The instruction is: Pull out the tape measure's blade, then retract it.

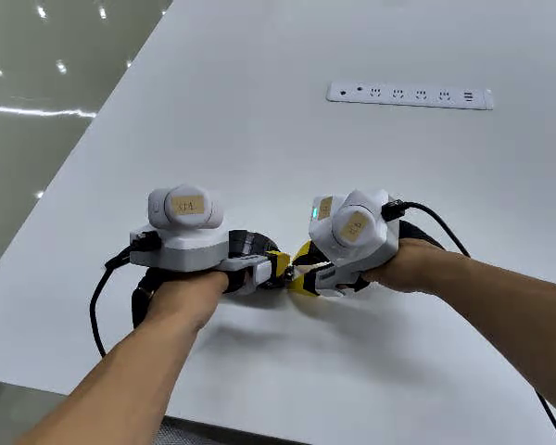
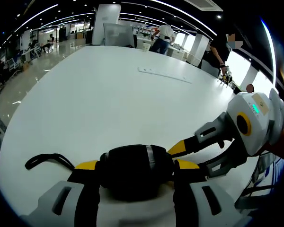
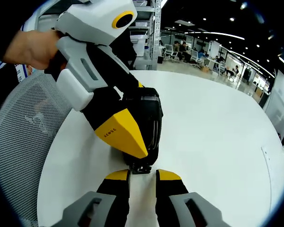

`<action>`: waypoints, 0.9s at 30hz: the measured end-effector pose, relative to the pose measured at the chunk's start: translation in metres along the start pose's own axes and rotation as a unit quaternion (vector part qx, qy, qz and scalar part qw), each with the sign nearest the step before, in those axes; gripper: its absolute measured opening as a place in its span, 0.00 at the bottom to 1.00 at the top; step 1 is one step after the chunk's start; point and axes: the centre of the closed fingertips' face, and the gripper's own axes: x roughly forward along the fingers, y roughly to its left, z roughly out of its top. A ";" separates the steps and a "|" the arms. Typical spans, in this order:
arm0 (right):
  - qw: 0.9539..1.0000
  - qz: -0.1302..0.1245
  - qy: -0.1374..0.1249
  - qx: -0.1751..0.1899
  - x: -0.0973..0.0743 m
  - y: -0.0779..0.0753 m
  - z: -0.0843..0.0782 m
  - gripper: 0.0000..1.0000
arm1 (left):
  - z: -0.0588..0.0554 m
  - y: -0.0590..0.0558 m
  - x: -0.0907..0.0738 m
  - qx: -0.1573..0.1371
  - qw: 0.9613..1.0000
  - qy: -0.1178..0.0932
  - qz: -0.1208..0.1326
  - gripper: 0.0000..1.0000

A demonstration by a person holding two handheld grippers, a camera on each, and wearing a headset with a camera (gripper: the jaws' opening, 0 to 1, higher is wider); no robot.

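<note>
The black tape measure [image 1: 256, 247] sits just above the white table, with my left gripper [image 1: 276, 266] shut on its case. In the left gripper view the case [image 2: 135, 171] lies between the yellow-tipped fingers [image 2: 86, 165]. My right gripper [image 1: 303, 268] meets it from the right, tip to tip. In the right gripper view the case [image 3: 146, 118] is straight ahead, and its small end hook [image 3: 141, 167] sits at my right gripper [image 3: 142, 176]. The jaws stand a narrow gap apart, closed in on the hook's edges. No length of blade shows outside the case.
A white power strip [image 1: 410, 95] lies on the far part of the table [image 1: 259, 111]. The table's left edge runs diagonally beside a shiny floor. Black cables [image 1: 100, 306] trail from both grippers. A mesh chair [image 3: 23, 127] stands by the near edge. People stand far off [image 2: 163, 35].
</note>
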 end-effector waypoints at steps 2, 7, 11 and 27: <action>1.000 -0.003 0.003 0.002 -0.002 -0.001 -0.001 0.19 | 0.000 0.000 0.000 0.002 1.000 0.001 -0.001 0.58; 1.000 -0.008 0.004 0.007 -0.009 0.000 -0.005 0.22 | -0.002 0.000 -0.001 0.013 1.000 0.006 -0.002 0.58; 1.000 -0.012 0.006 0.015 -0.015 0.001 -0.009 0.25 | -0.004 -0.001 -0.002 0.017 1.000 0.008 -0.005 0.59; 0.997 -0.049 -0.002 0.054 -0.046 0.006 -0.032 0.34 | -0.009 -0.003 -0.011 0.041 0.999 0.005 -0.021 0.67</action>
